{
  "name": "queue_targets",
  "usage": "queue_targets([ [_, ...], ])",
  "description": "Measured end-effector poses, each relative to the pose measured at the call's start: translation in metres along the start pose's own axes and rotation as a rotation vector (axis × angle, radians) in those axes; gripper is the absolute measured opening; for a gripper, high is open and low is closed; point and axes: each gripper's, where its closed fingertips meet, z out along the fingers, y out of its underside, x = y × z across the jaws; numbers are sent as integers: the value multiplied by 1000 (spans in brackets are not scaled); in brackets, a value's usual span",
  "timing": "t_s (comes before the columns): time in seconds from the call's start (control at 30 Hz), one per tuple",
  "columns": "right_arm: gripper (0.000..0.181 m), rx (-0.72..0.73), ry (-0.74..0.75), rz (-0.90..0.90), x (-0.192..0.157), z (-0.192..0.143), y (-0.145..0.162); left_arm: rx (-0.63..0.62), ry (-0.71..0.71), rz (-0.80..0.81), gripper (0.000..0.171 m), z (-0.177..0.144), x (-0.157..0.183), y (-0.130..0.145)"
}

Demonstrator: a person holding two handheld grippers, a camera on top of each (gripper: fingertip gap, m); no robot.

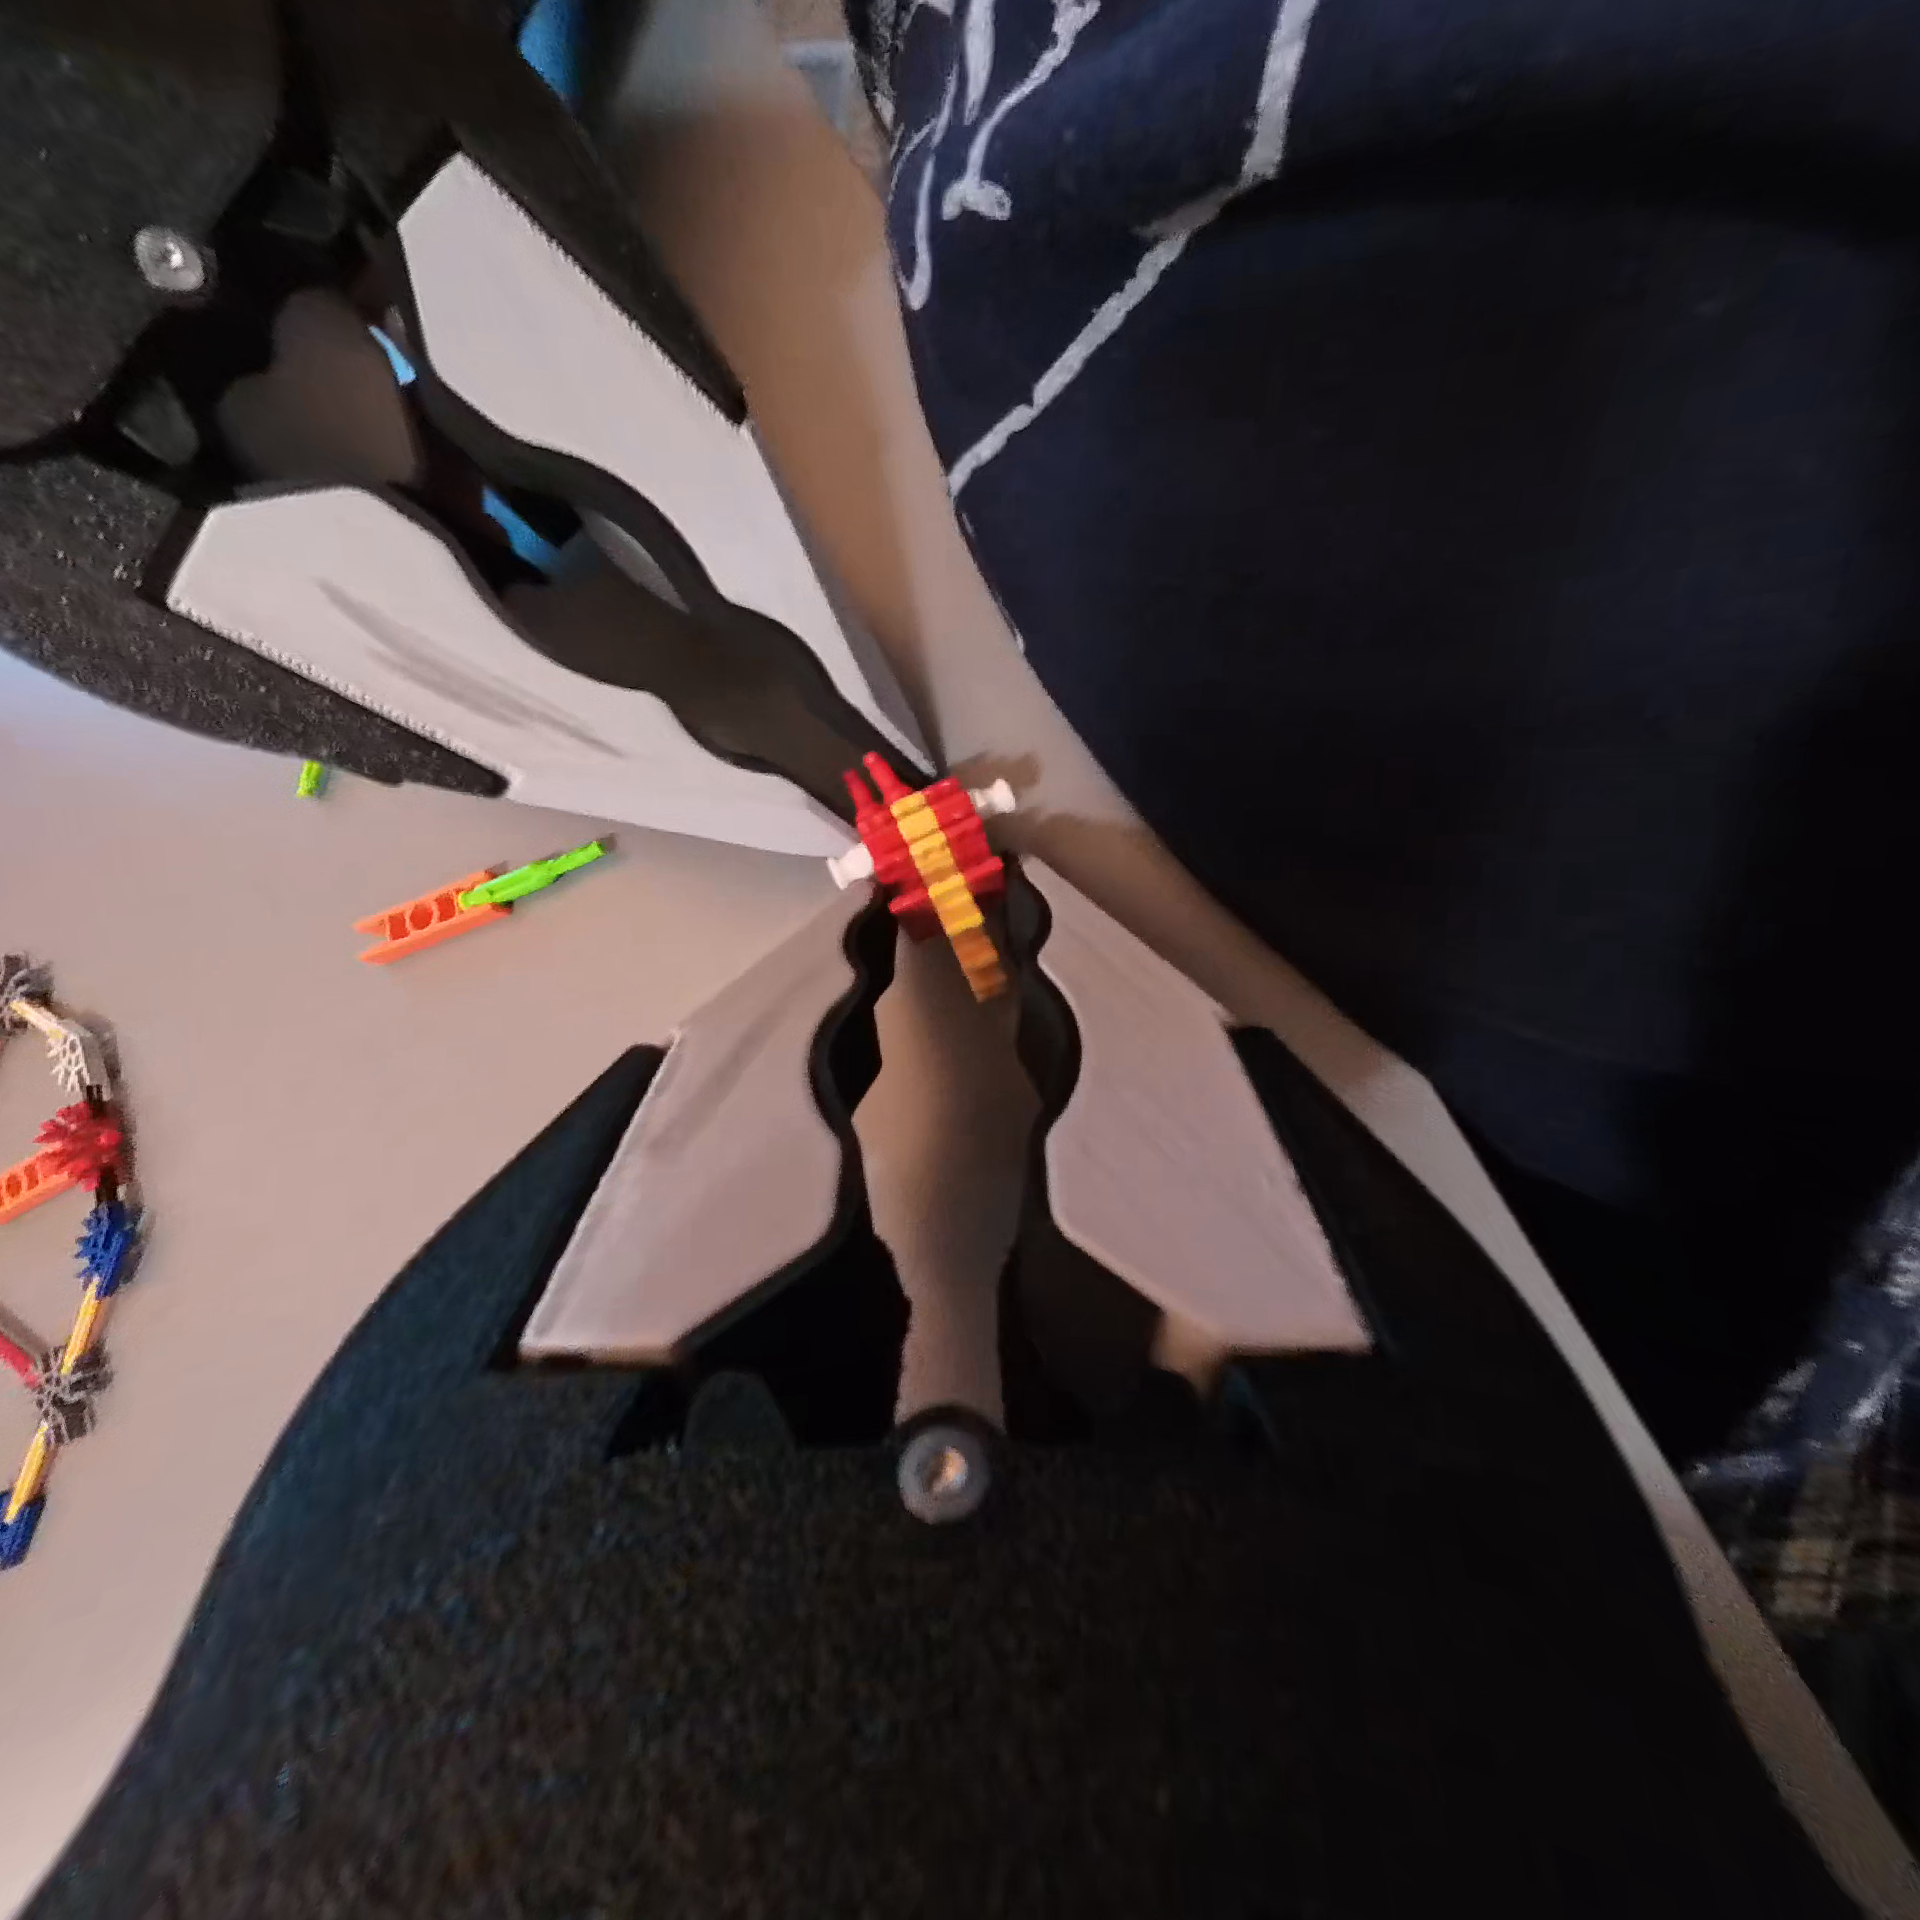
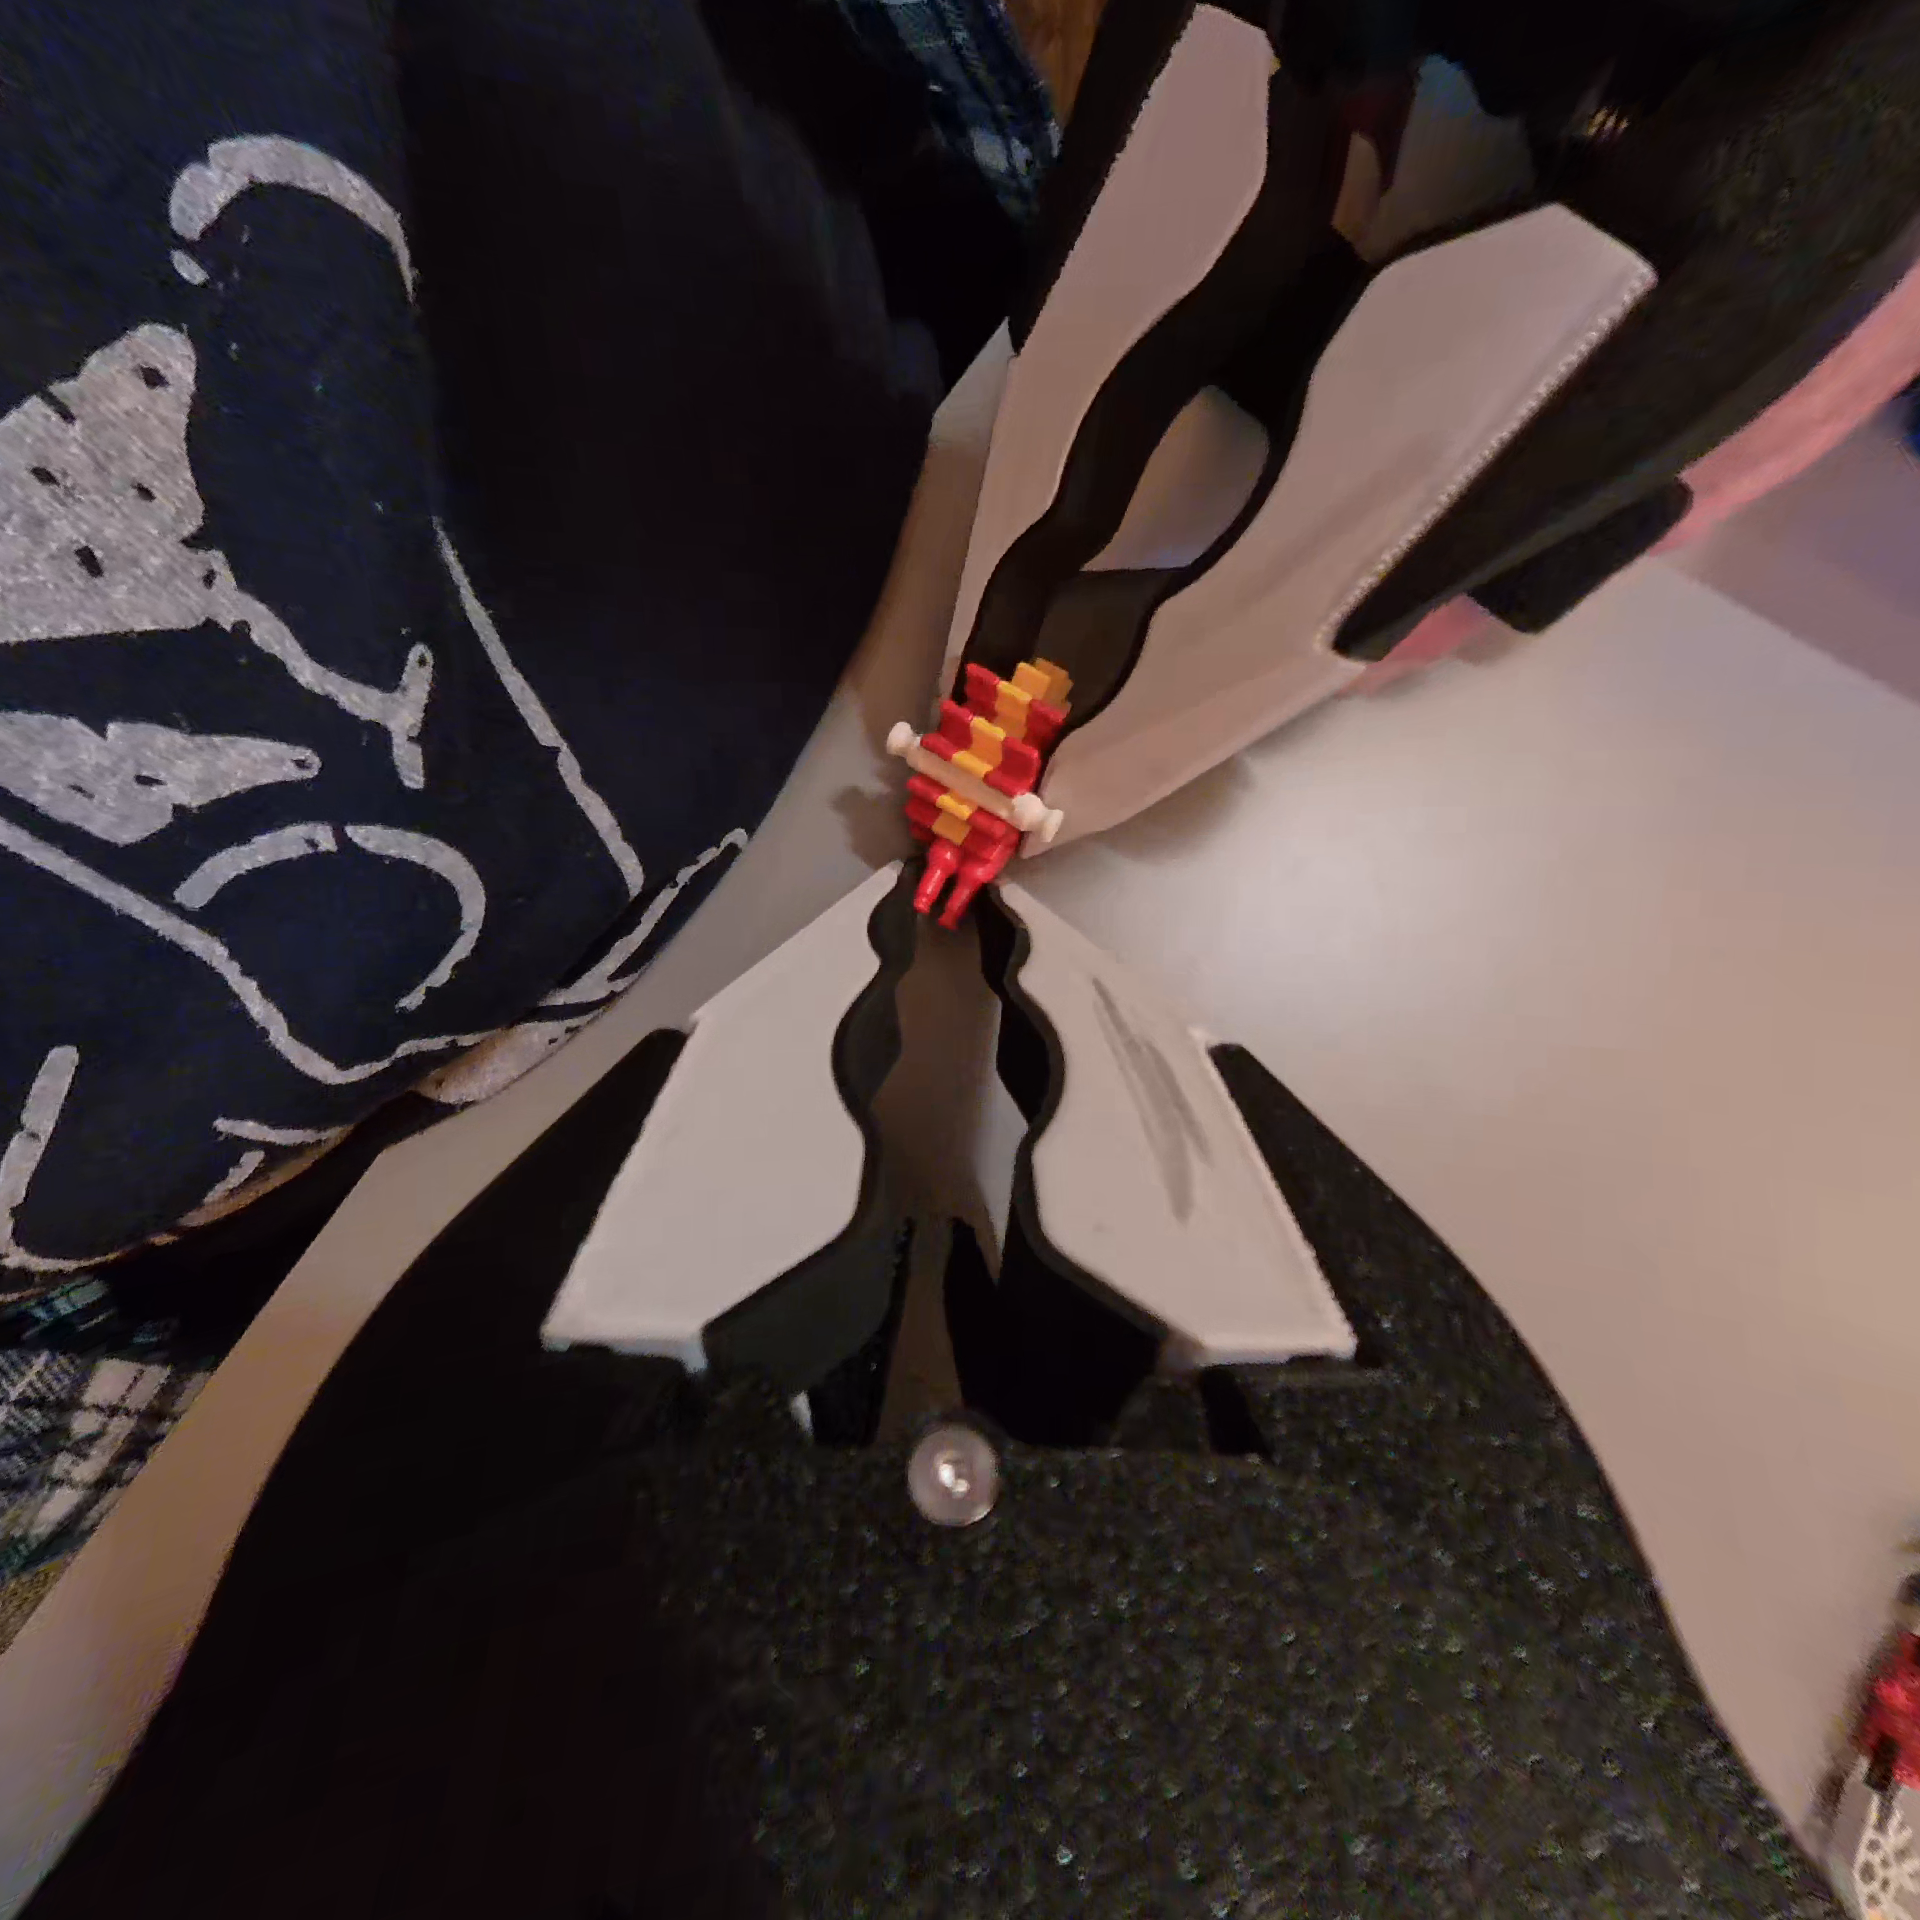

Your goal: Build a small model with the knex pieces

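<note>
A small stack of red and yellow-orange toy connectors (image 1: 935, 868) with a white rod through it hangs in the air between both grippers, above the pale table (image 1: 364, 1091). My left gripper (image 1: 940, 904) is shut on the stack's yellow-orange end. My right gripper (image 1: 883, 800) comes in from the upper left and grips the end with two red pegs. In the right wrist view the stack (image 2: 977, 764) sits between my right gripper (image 2: 951, 899), shut on the red pegs, and my left gripper (image 2: 1008, 727), which reaches in from the top right.
An orange connector with a green rod (image 1: 478, 899) and a small green piece (image 1: 310, 777) lie on the table. A chain of coloured rods and connectors (image 1: 73, 1226) lies at the left edge. A person in a dark navy printed shirt (image 1: 1455, 520) stands close behind the table's edge. The grippers are tip to tip, or close to it.
</note>
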Motion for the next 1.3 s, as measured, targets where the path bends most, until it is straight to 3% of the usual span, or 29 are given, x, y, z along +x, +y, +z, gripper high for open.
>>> queue_targets([
  [0.37, 8, -6, -129, -35, -1, 0, -1, -15, 136, 36, 17, 2, 2, 2],
  [0.5, 9, -32, -126, -18, 0, -1, 0, -15, 144, -36, 20, 2, 0, 3],
  [0.63, 8, -32, 29, 99, 17, -7, 6, -27, -14, -132, 21, -3, -14, 11],
  [0.87, 7, -113, 275, 127, 22, -11, 7, -73, -244, -213, 25, -2, -17, 11],
  [1.2, 7, -153, 535, 159, 31, -11, 8, -168, -487, -250, 18, -8, -24, 19],
  [1.3, 9, -125, 559, 210, 32, -12, 8, -206, -538, -169, 18, -11, -25, 21],
])
